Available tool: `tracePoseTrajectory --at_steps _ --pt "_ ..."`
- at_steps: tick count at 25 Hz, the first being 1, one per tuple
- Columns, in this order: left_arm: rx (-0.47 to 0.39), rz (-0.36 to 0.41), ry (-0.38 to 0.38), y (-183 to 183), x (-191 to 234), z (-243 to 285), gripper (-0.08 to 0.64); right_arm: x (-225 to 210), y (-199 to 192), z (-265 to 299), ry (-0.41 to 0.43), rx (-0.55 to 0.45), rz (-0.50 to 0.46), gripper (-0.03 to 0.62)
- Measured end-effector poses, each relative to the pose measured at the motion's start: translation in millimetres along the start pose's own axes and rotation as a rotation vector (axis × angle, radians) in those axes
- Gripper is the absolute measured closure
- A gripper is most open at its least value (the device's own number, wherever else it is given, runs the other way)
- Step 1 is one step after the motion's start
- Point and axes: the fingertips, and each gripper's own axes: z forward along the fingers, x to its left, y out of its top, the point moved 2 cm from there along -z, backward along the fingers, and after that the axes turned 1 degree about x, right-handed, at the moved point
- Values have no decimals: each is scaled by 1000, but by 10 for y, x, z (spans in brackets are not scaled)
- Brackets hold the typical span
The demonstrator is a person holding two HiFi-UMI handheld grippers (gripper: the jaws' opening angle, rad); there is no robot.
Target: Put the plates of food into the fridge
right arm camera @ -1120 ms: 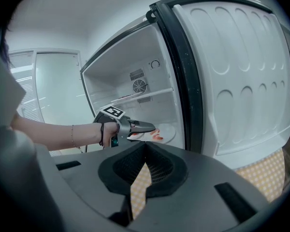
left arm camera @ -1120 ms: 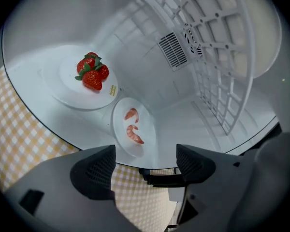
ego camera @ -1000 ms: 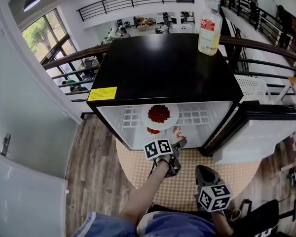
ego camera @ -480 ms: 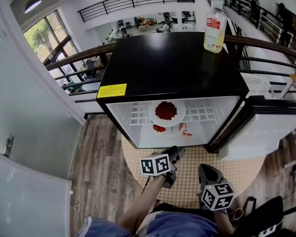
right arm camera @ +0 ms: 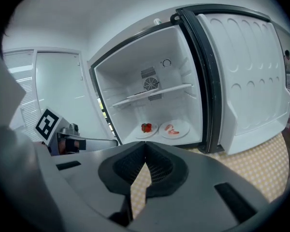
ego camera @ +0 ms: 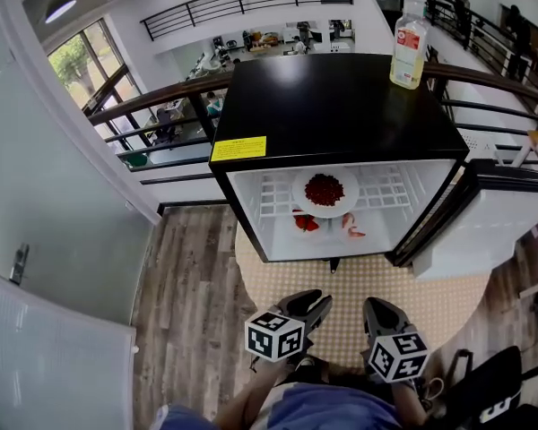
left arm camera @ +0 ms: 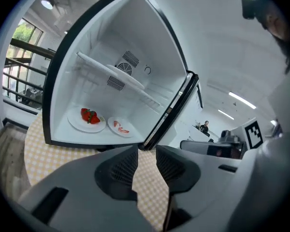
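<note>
The open fridge (ego camera: 341, 106) holds a white plate of red berries (ego camera: 324, 191) on its wire shelf. On the fridge floor below lie a plate of strawberries (ego camera: 307, 223) (left arm camera: 88, 118) (right arm camera: 146, 128) and a plate of red slices (ego camera: 352, 229) (left arm camera: 121, 126) (right arm camera: 173, 128). My left gripper (ego camera: 316, 305) (left arm camera: 146, 149) hangs in front of the fridge, well back from it. Its jaws have just been closing; a narrow gap remains and nothing is between them. Beside it, my right gripper (ego camera: 373, 308) (right arm camera: 145, 146) is shut and empty.
The fridge door (ego camera: 484, 218) (right arm camera: 246, 76) swings open to the right. A bottle of yellowish liquid (ego camera: 409, 38) stands on the black fridge top. A round beige mat (ego camera: 341, 280) lies under the fridge front, on wood flooring. A railing runs behind the fridge.
My left gripper pulled back out of the fridge toward me, rolled, and its jaws narrowed from wide open. The right gripper shifted slightly. All plates stay in the fridge.
</note>
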Motion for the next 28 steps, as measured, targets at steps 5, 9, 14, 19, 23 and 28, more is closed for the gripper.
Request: tracePoseTrajectory --at_steps 5,9,14,19,23,28 --pt "-21 59 -6 -143 -18 -403 467 314 -162 -42 1 3 -3 577" --pt "-8 128 -24 -231 -12 -683 474 545 -334 -68 -15 6 16 577" --pt "31 199 -79 -438 8 -854 477 766 -597 -112 -39 36 24 577" --pt "55 187 -120 -577 54 -964 486 912 -760 -200 -66 58 30 577" --pt "44 155 -160 -603 -5 -975 491 919 -766 -268 -88 63 24 577" --pt "26 123 -195 -620 -131 -1023 494 905 -837 -318 -87 76 22 577"
